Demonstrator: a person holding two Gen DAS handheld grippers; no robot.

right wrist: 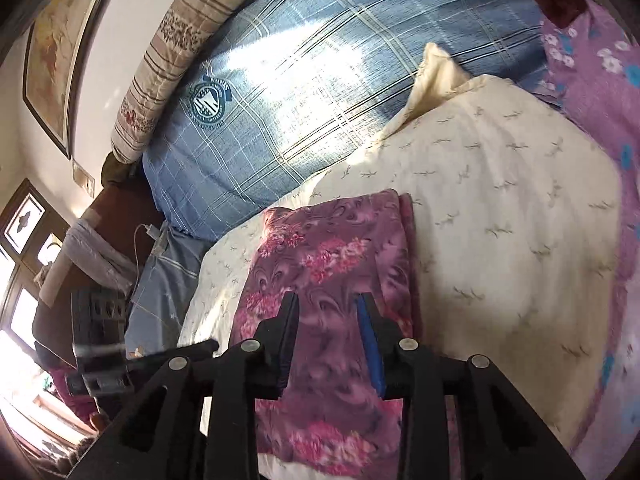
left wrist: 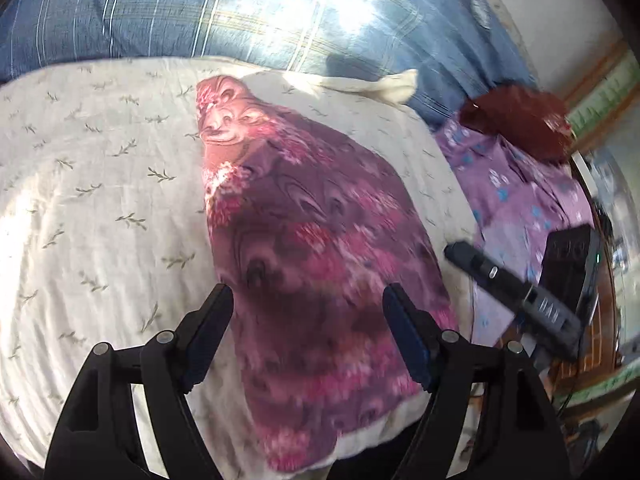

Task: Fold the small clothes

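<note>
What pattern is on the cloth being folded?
The folded cloth is purple with pink floral swirls, clearest in the right wrist view.

We are in a bedroom in a home. We see a big bed with a blue checked quilt [right wrist: 312, 92] across the top of the frame. A cream blanket with little leaves [right wrist: 500, 200] lies on it. A framed picture [right wrist: 52, 60] hangs on the wall at the upper left, and a sunny window [right wrist: 20, 308] is at the left edge.
</note>
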